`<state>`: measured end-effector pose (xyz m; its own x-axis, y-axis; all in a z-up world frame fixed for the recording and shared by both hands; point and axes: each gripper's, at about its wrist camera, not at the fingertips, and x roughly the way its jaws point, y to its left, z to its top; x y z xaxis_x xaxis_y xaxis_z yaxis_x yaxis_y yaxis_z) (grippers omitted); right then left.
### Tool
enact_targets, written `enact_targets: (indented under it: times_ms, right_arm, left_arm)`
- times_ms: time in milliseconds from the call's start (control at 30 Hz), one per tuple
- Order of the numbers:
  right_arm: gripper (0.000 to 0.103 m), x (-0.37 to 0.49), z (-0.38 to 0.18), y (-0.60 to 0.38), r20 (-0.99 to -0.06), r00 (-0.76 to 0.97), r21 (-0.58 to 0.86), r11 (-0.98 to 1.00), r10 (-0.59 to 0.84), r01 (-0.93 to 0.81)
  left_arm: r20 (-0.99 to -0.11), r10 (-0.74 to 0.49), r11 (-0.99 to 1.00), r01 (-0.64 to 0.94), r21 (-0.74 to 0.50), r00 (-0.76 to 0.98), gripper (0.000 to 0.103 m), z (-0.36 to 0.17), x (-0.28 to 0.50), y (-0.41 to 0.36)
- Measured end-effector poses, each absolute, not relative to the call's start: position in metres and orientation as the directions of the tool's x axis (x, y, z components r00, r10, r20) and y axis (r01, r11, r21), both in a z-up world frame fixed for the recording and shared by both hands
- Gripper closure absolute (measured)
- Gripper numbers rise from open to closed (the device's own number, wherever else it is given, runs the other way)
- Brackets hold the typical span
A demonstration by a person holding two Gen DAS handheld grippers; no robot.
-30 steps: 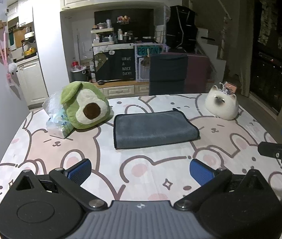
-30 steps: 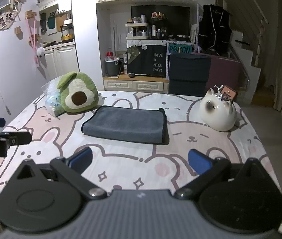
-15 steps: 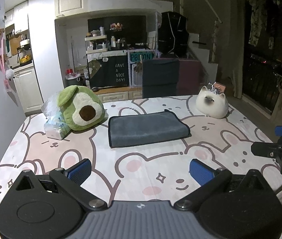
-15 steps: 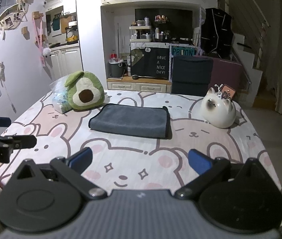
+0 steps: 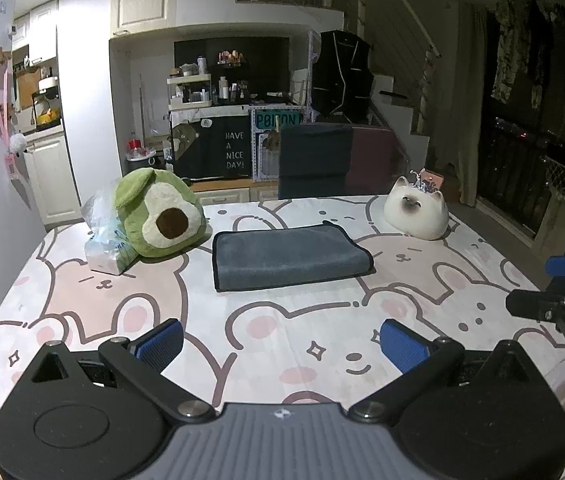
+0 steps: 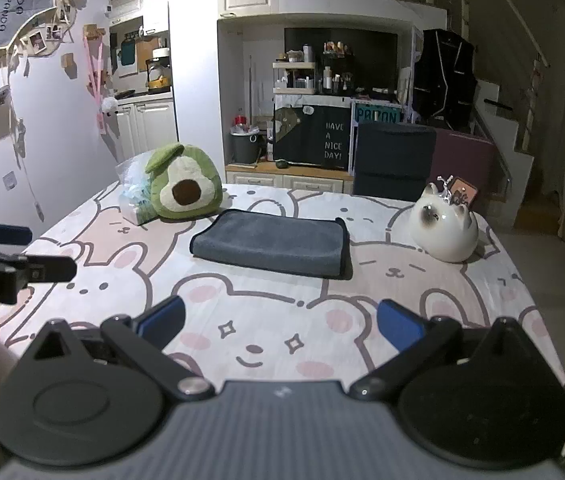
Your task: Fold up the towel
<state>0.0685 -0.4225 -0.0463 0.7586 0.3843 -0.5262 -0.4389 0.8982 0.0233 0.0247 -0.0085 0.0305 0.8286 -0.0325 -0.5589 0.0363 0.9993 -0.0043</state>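
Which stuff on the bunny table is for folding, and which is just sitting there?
For the job:
grey towel
left gripper
right gripper

Just lying about:
avocado plushie
white cat figure
plastic bag

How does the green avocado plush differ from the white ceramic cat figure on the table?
The green avocado plush is soft fabric; the white ceramic cat figure is hard and glossy. The plush sits left of the folded grey towel, against a plastic bag; the cat sits right, alone. Both are rounded.
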Motion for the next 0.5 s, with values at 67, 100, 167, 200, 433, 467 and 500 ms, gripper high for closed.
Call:
enact_targets:
  times_ms: [67, 100, 167, 200, 433, 467, 500]
  right_arm:
    - [0.0, 0.07, -0.0463, -0.4225, -0.523, 0.761, 0.022, 0.899, 0.384, -0.438]
    - [0.0, 0.0697, -0.0465, -0.4221, -0.521, 0.762, 0.019, 0.898, 0.384, -0.439]
    - [0.0, 0.0698, -0.0472, -0.4207, -0.519, 0.763, 0.015, 0.897, 0.384, -0.442]
    - [0.0, 0.0707, -0.0476, -0.4205, -0.521, 0.761, 0.017, 0.896, 0.386, -0.443]
    - [0.0, 0.0707, -0.0485, -0.4204, -0.517, 0.764, 0.026, 0.899, 0.386, -0.437]
    - [0.0, 0.0698, -0.0491, -0.42, -0.517, 0.765, 0.021, 0.899, 0.384, -0.437]
    - [0.0, 0.0699, -0.0492, -0.4194, -0.518, 0.765, 0.016, 0.899, 0.382, -0.438]
  left_arm:
    - [-0.558, -0.031, 0.999, 0.042, 0.005, 0.829, 0.0, 0.0291, 0.0231, -0.0098]
    - [-0.559, -0.031, 0.999, 0.044, 0.009, 0.829, 0.0, 0.0285, 0.0229, -0.0103]
    - [-0.557, -0.029, 0.999, 0.043, 0.012, 0.83, 0.0, 0.0278, 0.023, -0.01]
    - [-0.559, -0.031, 0.999, 0.043, 0.007, 0.828, 0.0, 0.0276, 0.0229, -0.01]
    - [-0.567, -0.027, 0.999, 0.038, 0.008, 0.824, 0.0, 0.0269, 0.0235, -0.009]
    - [-0.567, -0.027, 0.999, 0.037, 0.007, 0.824, 0.0, 0.0268, 0.0234, -0.0091]
    - [-0.566, -0.026, 0.999, 0.036, 0.007, 0.824, 0.0, 0.0268, 0.0234, -0.0092]
